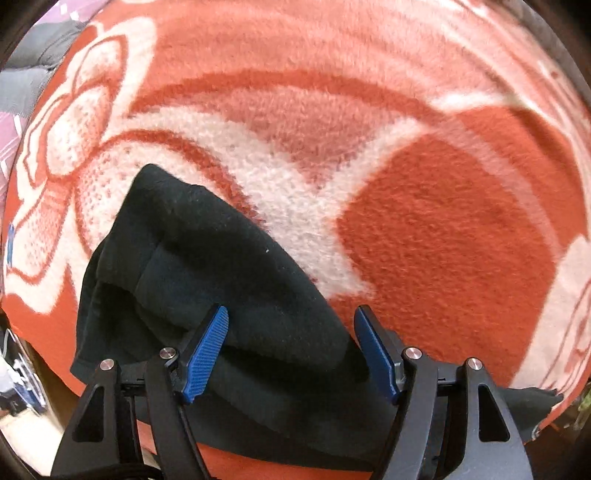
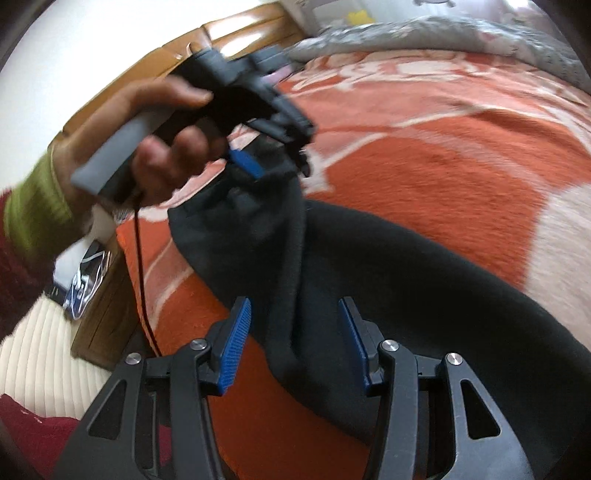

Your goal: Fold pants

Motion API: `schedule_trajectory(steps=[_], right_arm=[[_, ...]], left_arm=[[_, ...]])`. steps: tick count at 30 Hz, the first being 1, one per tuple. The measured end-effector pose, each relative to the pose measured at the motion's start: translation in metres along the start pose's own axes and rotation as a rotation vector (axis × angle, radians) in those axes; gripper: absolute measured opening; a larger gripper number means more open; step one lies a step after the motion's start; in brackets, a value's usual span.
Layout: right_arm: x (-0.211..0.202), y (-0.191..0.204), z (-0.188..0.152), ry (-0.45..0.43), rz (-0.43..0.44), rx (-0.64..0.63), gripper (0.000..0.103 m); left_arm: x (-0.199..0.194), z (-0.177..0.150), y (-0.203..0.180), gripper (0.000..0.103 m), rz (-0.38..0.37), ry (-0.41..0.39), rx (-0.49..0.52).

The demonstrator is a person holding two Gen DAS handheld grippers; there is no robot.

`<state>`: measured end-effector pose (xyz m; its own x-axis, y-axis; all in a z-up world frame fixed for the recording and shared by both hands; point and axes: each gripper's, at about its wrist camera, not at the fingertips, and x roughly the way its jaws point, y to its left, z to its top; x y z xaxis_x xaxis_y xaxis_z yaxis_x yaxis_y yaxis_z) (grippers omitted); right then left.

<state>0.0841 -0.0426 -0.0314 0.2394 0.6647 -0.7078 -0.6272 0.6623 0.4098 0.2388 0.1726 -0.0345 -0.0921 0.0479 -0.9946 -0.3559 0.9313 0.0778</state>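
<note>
The black pants [image 1: 221, 266] lie bunched on an orange and white blanket [image 1: 443, 229]. My left gripper [image 1: 291, 317] is open, its blue pads either side of the cloth, which passes between and under them. In the right wrist view the pants [image 2: 388, 280] stretch across the blanket [image 2: 461, 158]. My right gripper [image 2: 295, 306] is open with a fold of the pants between its pads. The left gripper [image 2: 273, 162] shows there too, held in a hand, over the raised end of the pants; its grip there is blurred.
A wooden bed frame [image 2: 103, 306] runs along the left edge of the bed. A grey patterned quilt [image 2: 443, 33] lies at the far side. A white ribbed cloth [image 2: 48, 354] and a black cable [image 2: 142, 280] are at the left.
</note>
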Motion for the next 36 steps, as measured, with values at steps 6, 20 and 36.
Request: schedule_trajectory(steps=[6,20,36], right_arm=[[0.024,0.004,-0.001,0.047,-0.002,-0.027,0.038],[-0.002,0.032,0.005,-0.051,-0.046,-0.153,0.007],[0.015,0.057,-0.007,0.036,-0.160,-0.280,0.007]], left_arm=[[-0.001,-0.008,0.004,0.026,0.003,-0.043,0.075],[-0.074,-0.144,0.127,0.006,-0.379,-0.532,-0.147],[0.003,-0.214,0.179,0.006,-0.626,-0.586,-0.338]])
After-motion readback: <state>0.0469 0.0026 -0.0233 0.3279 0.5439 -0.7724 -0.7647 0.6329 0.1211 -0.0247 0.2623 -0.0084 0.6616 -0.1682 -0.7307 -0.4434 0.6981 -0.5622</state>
